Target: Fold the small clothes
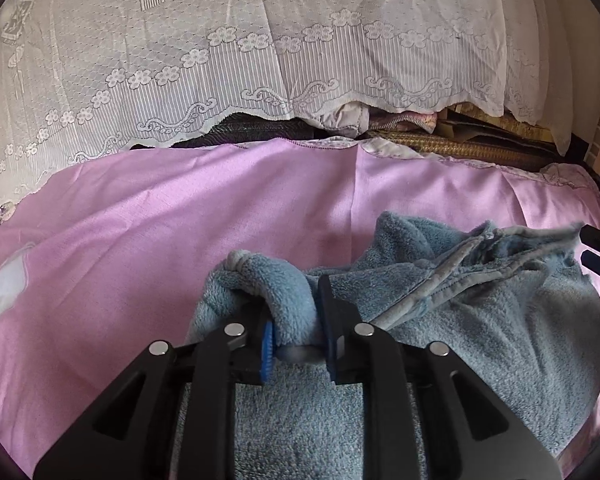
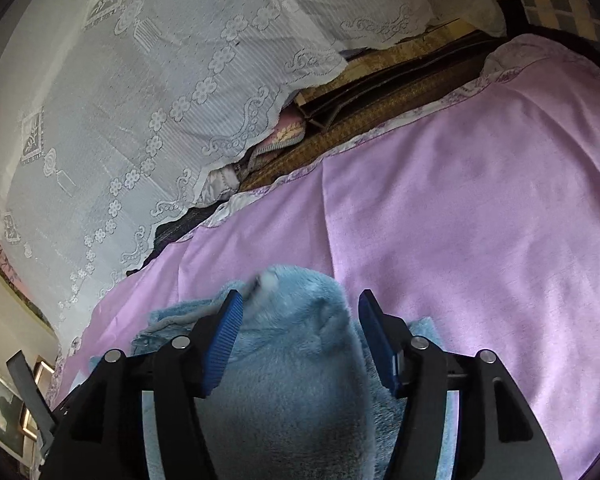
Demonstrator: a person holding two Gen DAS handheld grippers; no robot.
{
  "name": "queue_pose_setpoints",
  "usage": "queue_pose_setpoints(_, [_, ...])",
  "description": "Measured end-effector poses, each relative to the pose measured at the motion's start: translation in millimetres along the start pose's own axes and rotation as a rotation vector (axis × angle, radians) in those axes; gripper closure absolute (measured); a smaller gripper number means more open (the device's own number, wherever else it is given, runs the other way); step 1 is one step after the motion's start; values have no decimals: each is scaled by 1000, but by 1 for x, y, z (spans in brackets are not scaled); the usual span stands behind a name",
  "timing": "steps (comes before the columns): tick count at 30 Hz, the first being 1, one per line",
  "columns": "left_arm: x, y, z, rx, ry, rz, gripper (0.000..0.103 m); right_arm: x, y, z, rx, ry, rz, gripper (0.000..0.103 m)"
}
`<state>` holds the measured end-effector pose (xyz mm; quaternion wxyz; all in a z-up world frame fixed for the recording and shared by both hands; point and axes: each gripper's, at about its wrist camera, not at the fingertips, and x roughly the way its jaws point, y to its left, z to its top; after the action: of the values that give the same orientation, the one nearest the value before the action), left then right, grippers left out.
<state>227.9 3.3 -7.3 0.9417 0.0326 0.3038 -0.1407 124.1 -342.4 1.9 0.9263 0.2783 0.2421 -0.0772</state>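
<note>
Blue ribbed pads of left gripper (image 1: 294, 344) clenched on a rolled fold of the fleece garment (image 1: 480, 320), pinching a thick edge so the layer can be carried without slipping. Right gripper (image 2: 300, 340) released: jaws wide apart, plush fleece garment (image 2: 292, 360) bulging up between them, pads not visibly pressing on it. Probably just let go of a fold, or lining up a new pinch; cannot tell which. In the left wrist view, tips of the right gripper's fingers (image 1: 598, 248) peek in at the far right edge, just beside the zipper seam (image 1: 460, 264).

Garment lying crumpled on pink sheet (image 1: 140, 240), close to the near edge, zipper side up, not flat yet. Fold judged early, still bunched. Sheet serving as smooth work surface. Behind it, white lace cover (image 1: 260, 40) draped over stacked bedding, well apart from the work, so no snag risk.
</note>
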Motion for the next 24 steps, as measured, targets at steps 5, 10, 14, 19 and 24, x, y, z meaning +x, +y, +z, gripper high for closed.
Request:
queue_pose_setpoints(5, [0, -2, 0, 6, 3, 13, 84, -2, -8, 3, 17, -19, -12, 49])
queue_pose_setpoints(10, [-5, -3, 1, 1, -12, 18, 80, -9, 9, -1, -75, -57, -17, 72])
queue_pose_setpoints(14, [-20, 6, 9, -52, -54, -11, 78, -15, 25, -4, -153, -87, -32, 73])
queue_pose_setpoints(19, [-30, 20, 18, -139, -57, -92, 73, -16, 29, -5, -165, -79, -23, 73])
queue_pose_setpoints(24, [-29, 15, 15, -129, -52, -119, 35, -13, 29, -7, -157, -53, -16, 73])
